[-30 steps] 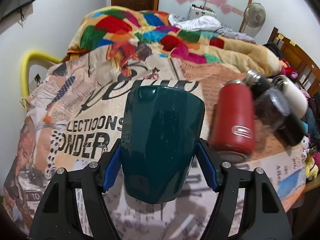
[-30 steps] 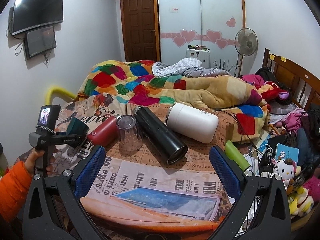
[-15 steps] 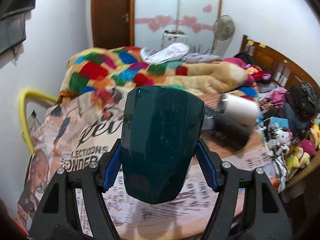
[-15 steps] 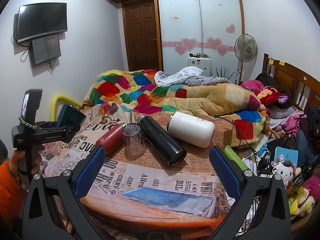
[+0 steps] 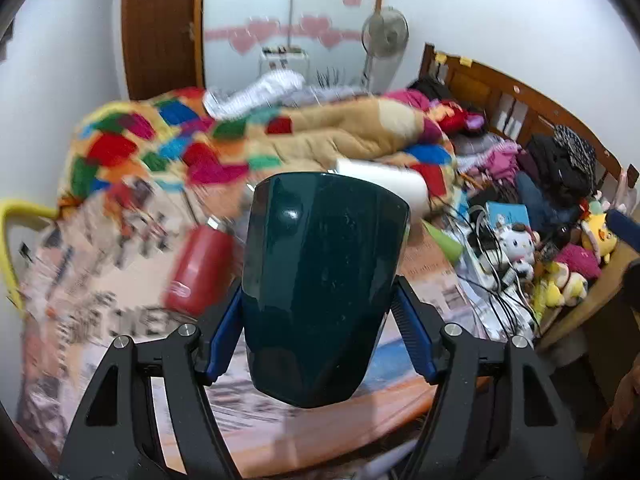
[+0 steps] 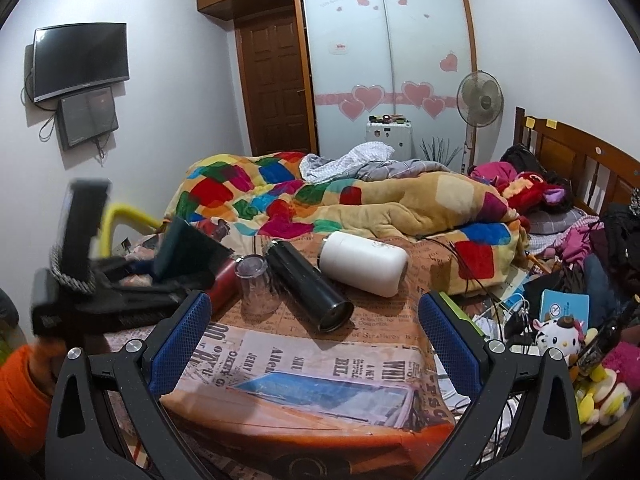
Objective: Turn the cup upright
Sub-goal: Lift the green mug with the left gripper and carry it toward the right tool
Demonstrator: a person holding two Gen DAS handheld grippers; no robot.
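Observation:
My left gripper (image 5: 320,328) is shut on a dark green cup (image 5: 320,280), its blue pads on the cup's narrow end, the wide end pointing away. In the right wrist view the same cup (image 6: 188,252) is held in the air at the left, tilted, above the round table (image 6: 320,412) covered in newspaper-print cloth. My right gripper (image 6: 314,336) is open and empty over the table's near side.
On the table lie a red bottle (image 6: 222,286), a black flask (image 6: 308,284) and a white flask (image 6: 362,262); a clear glass (image 6: 256,284) stands upside down between them. A bed with a patchwork quilt (image 6: 320,204) is behind. Toys and cables (image 6: 560,332) crowd the right.
My left gripper has lifted the green cup and swung right, toward the middle of the table. The right gripper has tilted up a little and stayed open.

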